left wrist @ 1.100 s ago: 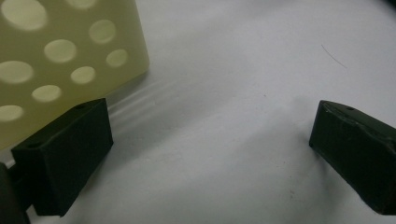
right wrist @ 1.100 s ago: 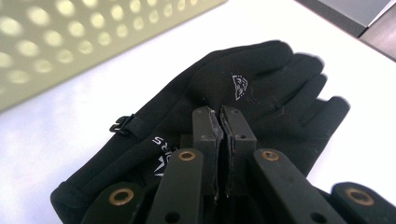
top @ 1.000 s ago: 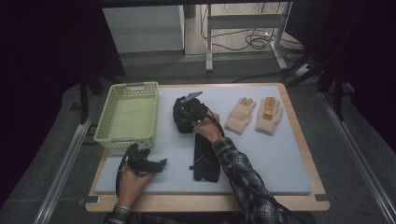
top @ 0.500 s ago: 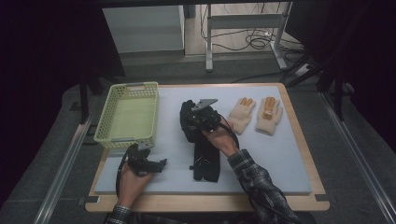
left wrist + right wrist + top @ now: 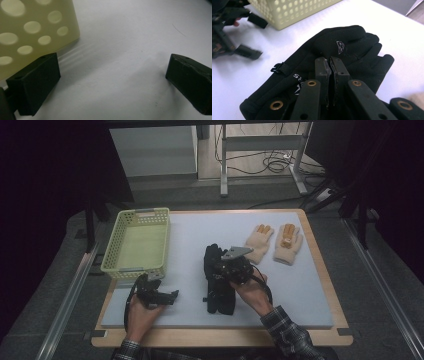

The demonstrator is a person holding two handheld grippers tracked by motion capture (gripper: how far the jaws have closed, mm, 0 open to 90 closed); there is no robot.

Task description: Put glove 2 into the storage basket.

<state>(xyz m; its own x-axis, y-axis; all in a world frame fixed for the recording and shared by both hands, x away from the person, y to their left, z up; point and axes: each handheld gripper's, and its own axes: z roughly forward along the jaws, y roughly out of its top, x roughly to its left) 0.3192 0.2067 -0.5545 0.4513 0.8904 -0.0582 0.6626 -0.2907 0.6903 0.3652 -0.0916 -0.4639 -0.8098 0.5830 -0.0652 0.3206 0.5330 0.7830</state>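
Note:
A black glove (image 5: 347,47) lies flat on the white mat with its fingers pointing away, and my right gripper (image 5: 329,61) is shut over its back, pinching a fold of fabric. From above, the right gripper (image 5: 225,266) sits at mid-table over the black glove (image 5: 214,257), which overlaps a second black glove (image 5: 220,297) nearer the person. My left gripper (image 5: 167,296) rests on the mat at the front left, with open jaws and nothing between them (image 5: 112,72). It lies just off the corner of a yellow-green perforated basket (image 5: 142,212), which has nothing in it.
Two beige gloves (image 5: 260,242) (image 5: 287,242) lie palm-down at the back right of the mat. The basket (image 5: 32,30) stands at the left edge. The other hand's gripper (image 5: 242,37) shows blurred beside the basket (image 5: 294,10). The table's wooden rim (image 5: 225,337) frames the mat.
My right gripper has moved toward the person and to the right, drawing the black glove with it onto the other black glove. The left gripper has stayed put.

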